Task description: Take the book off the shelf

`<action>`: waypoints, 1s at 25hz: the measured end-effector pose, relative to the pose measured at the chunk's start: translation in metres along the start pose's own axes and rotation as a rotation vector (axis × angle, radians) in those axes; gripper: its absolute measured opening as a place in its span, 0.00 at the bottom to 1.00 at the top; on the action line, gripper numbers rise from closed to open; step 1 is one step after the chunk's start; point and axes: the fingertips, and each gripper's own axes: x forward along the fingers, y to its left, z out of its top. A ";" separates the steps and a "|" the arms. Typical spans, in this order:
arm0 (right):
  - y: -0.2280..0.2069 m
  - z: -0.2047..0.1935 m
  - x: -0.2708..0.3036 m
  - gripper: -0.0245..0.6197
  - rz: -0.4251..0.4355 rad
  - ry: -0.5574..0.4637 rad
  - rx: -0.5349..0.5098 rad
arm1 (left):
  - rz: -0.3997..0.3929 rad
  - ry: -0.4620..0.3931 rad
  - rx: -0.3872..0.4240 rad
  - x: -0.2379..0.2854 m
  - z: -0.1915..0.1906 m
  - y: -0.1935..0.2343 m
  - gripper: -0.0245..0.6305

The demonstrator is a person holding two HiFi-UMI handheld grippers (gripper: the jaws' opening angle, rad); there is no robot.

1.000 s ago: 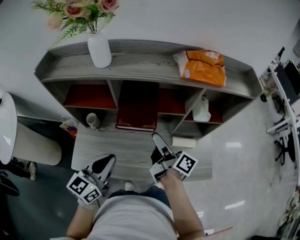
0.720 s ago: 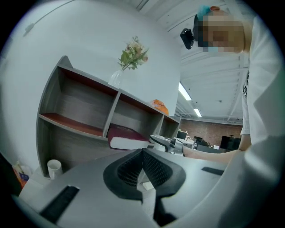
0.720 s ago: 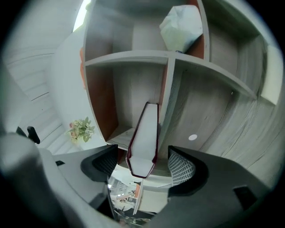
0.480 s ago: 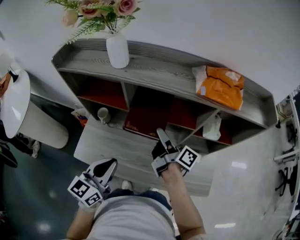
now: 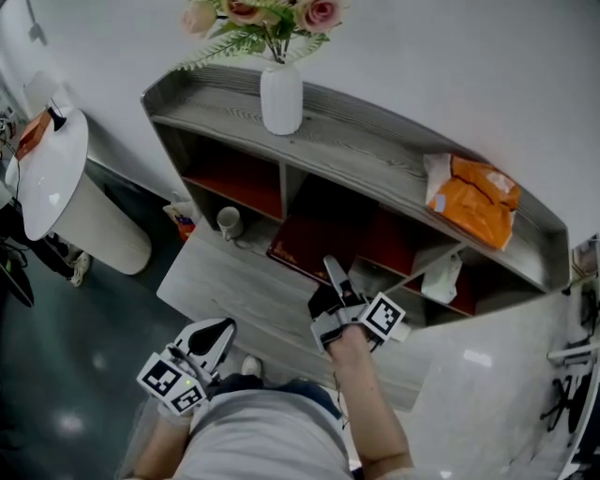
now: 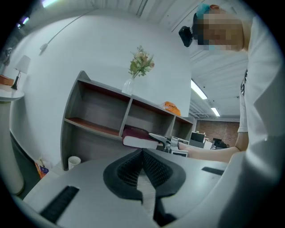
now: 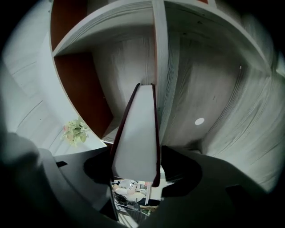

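A person stands over 1 curved shelf unit of grey wood-grain board with red-brown panels inside, holding 2 grippers. The 1 book, a thick dark-red hardback with a pale page block, lies flat in the middle bay at the frame's centre, its near edge facing the person.

The right gripper, at centre frame, reaches into that bay. Its jaws stand wide and are closing, 1 on each side of the book, with the black pads just beside the covers. The left gripper, at lower left, hangs above the unit's grey lower ledge. Its 2 ribbed black pads meet and hold nothing. Each gripper carries 1 cube with square black-and-white markers.

On the top board stand 1 smooth white vase, rounded and narrow-necked, with pink flowers at the upper centre, and 1 crumpled orange bag at the right. 1 small white cup sits upright on the ledge left of the book, and 1 soft white bag slumps in the bay at the right. 1 round white table fills the left edge above a glossy floor.
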 end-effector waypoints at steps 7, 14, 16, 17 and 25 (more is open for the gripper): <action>-0.002 -0.004 -0.003 0.39 -0.019 -0.011 -0.020 | 0.004 -0.011 -0.018 -0.010 -0.002 0.000 0.06; 0.003 -0.018 -0.016 0.38 -0.035 -0.013 -0.057 | -0.035 -0.004 -0.017 -0.014 -0.003 -0.005 0.06; 0.004 -0.022 -0.024 0.38 -0.041 -0.018 -0.065 | -0.054 0.000 -0.018 -0.015 -0.004 -0.007 0.06; 0.005 -0.024 -0.028 0.38 -0.042 -0.021 -0.068 | -0.066 0.002 -0.018 -0.014 -0.004 -0.007 0.06; 0.024 -0.037 -0.067 0.38 -0.021 -0.059 -0.105 | -0.185 0.036 -0.022 0.003 -0.009 -0.017 0.06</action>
